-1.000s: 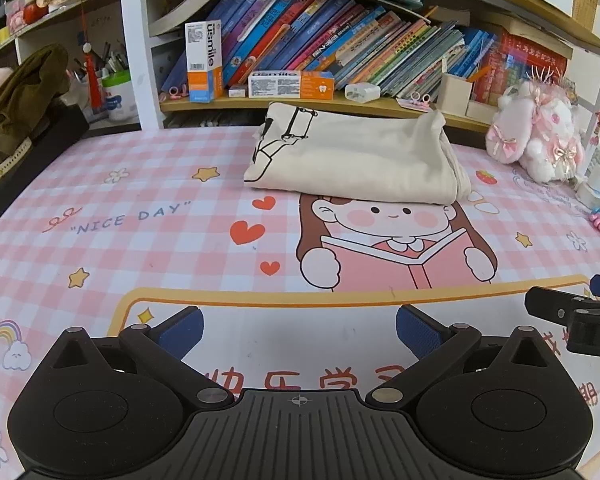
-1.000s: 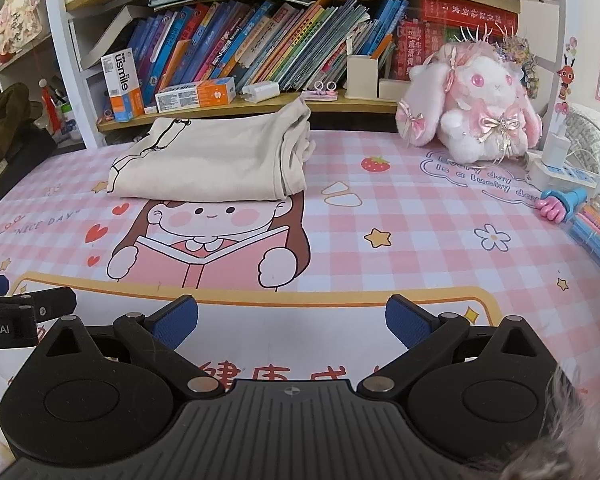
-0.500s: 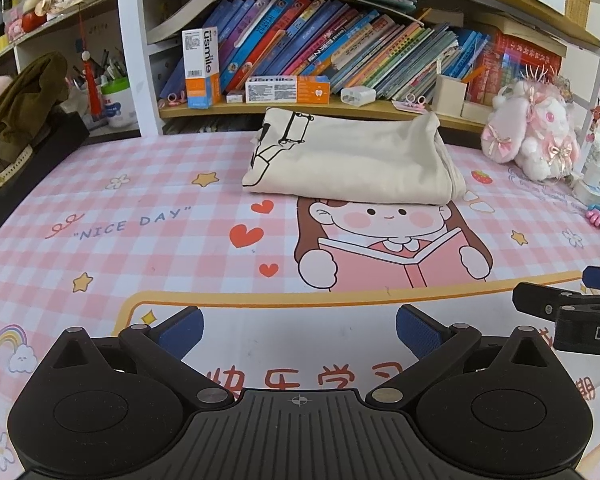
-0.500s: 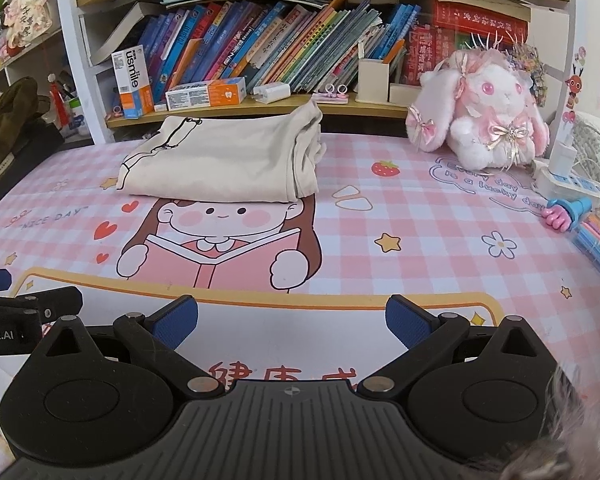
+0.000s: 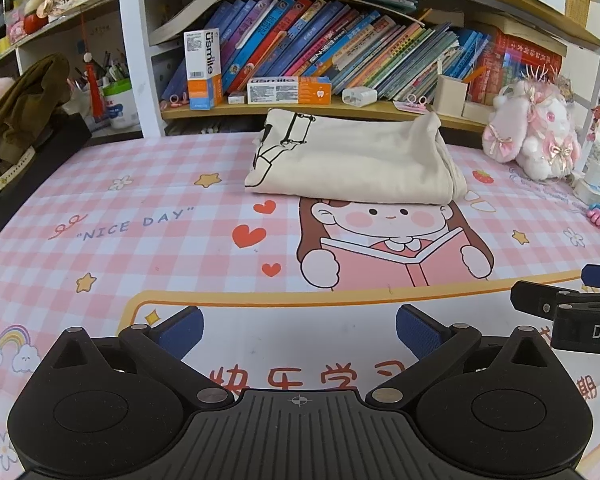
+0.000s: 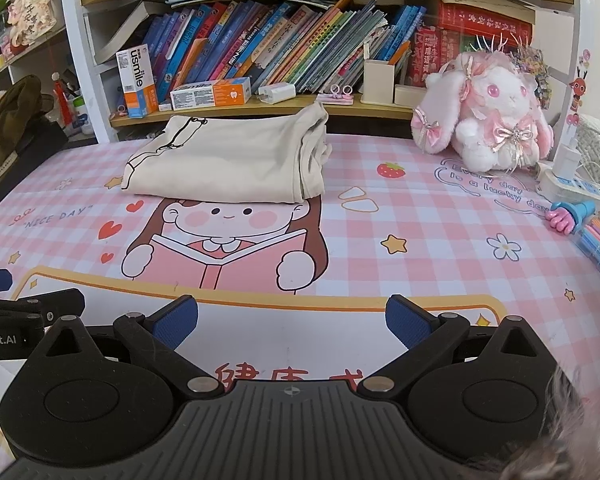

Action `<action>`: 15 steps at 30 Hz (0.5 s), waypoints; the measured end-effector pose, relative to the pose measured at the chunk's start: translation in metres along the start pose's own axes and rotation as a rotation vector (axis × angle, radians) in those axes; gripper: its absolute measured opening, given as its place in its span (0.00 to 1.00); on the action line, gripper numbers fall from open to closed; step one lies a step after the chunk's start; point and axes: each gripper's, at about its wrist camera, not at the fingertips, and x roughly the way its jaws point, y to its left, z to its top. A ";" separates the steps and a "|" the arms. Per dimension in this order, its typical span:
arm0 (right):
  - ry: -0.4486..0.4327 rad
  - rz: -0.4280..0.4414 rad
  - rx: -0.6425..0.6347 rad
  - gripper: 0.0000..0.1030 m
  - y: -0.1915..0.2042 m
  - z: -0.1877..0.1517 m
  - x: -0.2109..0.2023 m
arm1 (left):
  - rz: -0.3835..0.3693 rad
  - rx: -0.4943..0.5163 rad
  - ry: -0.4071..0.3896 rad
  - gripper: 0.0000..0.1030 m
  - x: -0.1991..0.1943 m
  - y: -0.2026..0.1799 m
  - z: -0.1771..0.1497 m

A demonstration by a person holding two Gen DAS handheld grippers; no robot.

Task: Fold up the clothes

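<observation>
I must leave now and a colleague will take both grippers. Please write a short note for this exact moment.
Left gripper: open, empty, low over the pink checked cartoon desk mat.
Right gripper: open, empty, beside the left one.
Cream cotton garment with black line print: lies folded in a neat rectangle at the far side of the mat, below the bookshelf; nothing touches it.
Done: this garment looks folded.
Left: no other unfolded clothing on the mat; perhaps tidy the layered right edge.

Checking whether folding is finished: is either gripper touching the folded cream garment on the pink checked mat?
Apart. In both wrist views the open left gripper and right gripper sit near the camera, with bare pink checked mat between them and the folded cream garment.
</observation>
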 end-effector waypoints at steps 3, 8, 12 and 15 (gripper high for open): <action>-0.001 -0.001 0.002 0.98 -0.001 0.000 0.000 | -0.002 0.003 -0.001 1.00 0.000 -0.001 0.000; -0.001 -0.005 0.006 0.98 -0.002 -0.001 0.000 | -0.006 0.007 -0.002 1.00 0.000 -0.002 0.001; 0.001 -0.007 0.009 0.98 -0.002 -0.001 0.000 | -0.008 0.010 -0.003 1.00 0.000 -0.003 0.001; 0.003 -0.007 0.010 0.98 -0.003 -0.001 0.000 | -0.011 0.008 -0.003 1.00 0.001 -0.002 0.001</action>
